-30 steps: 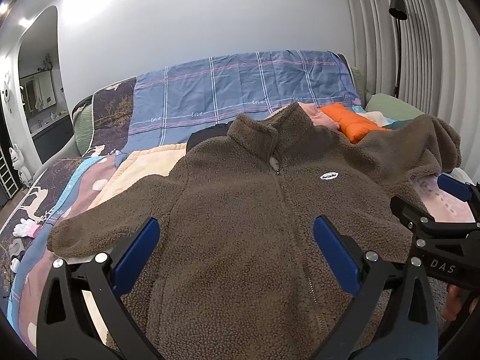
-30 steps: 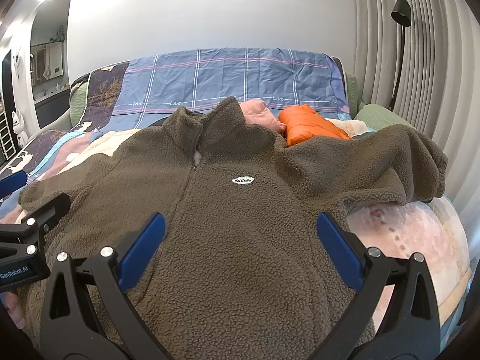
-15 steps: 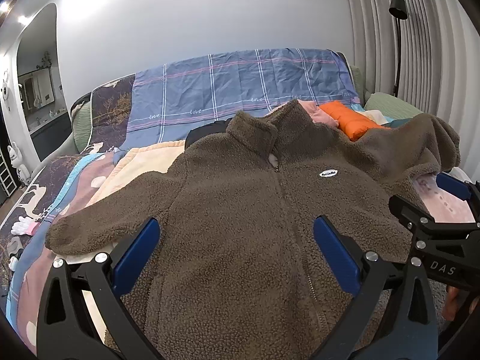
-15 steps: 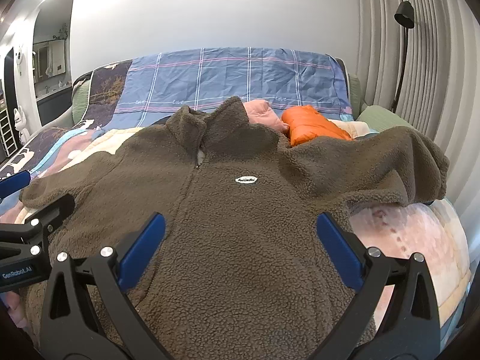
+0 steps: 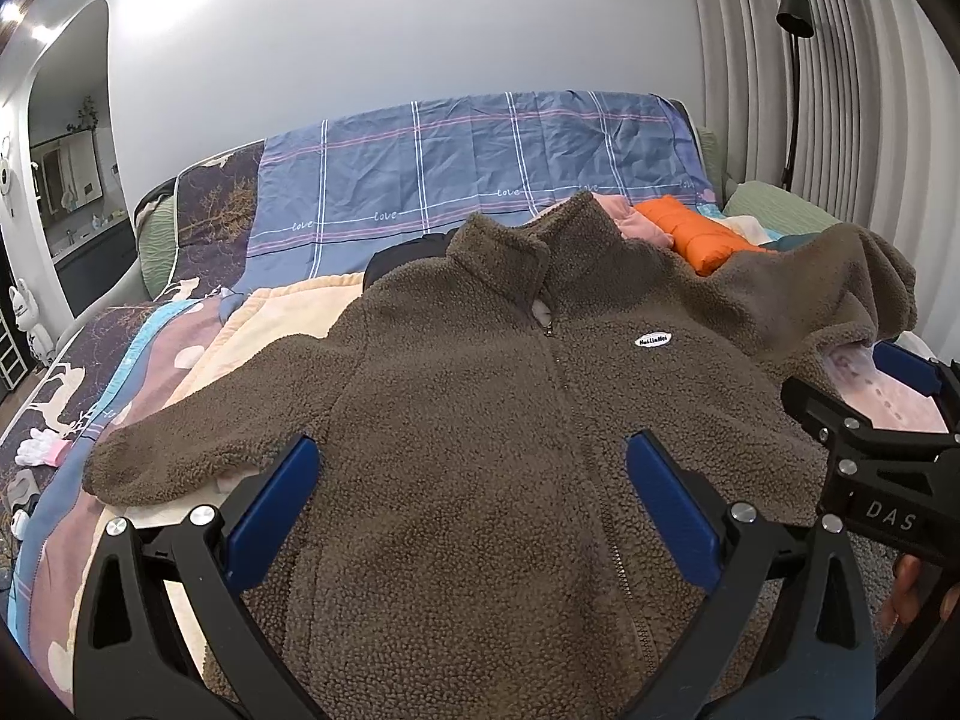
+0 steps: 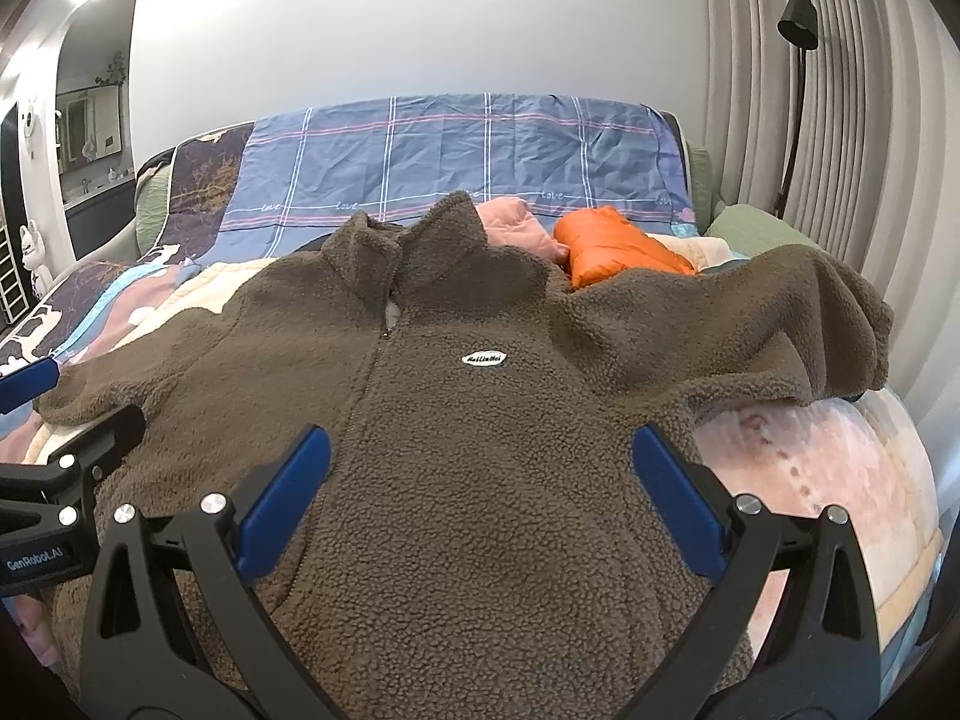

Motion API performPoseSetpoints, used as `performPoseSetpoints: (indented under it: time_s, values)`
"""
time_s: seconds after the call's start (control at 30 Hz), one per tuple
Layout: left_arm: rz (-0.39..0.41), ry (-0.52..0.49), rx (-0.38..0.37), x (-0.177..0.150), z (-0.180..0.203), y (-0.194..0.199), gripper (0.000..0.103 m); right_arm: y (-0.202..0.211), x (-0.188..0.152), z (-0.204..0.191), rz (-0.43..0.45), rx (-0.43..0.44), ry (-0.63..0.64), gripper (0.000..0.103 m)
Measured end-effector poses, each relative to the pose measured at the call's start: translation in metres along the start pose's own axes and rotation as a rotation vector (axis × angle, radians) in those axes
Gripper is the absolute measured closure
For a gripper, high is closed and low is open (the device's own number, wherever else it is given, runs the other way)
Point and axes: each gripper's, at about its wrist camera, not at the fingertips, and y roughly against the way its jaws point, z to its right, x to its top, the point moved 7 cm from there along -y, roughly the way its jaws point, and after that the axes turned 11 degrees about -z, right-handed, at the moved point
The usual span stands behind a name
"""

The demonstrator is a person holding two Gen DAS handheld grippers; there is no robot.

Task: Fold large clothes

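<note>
Brown fleece jacket point(image 5: 480, 420) flat on bed point(image 5: 150, 360) | left claw point(image 5: 474, 480) – spread | right claw point(image 6: 480, 480) – spread

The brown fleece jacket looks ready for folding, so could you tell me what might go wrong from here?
The brown fleece jacket has one sleeve bunched over bedding at the bed's edge; it may slip off when pulled. The thick pile may spring open after a fold. The orange garment beside the collar could be dragged along.

Brown fleece jacket point(image 5: 480, 432) — zipped, front-up, seemingly flat
</note>
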Motion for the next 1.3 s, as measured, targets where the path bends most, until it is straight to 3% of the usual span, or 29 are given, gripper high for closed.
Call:
performPoseSetpoints:
  time_s: [0.3, 0.43, 1.1, 1.3]
  values:
    - [-0.012, 0.005, -0.006, 0.001, -0.001, -0.003, 0.001, -0.009, -0.001, 0.003, -0.027, -0.043, -0.016, 0.002]
    - [-0.016, 0.01, -0.009, 0.0, -0.002, -0.004, 0.001, -0.012, -0.002, 0.003, -0.046, -0.003, -0.035, 0.002]
    - [-0.037, 0.029, -0.021, -0.006, -0.01, -0.013, 0.001, -0.016, -0.01, -0.007, -0.065, 0.001, 0.022, 0.002]
    - [-0.064, 0.07, -0.081, -0.004, -0.035, -0.016, 0.001, -0.014, -0.009, -0.01, -0.062, -0.001, 0.05, 0.002]
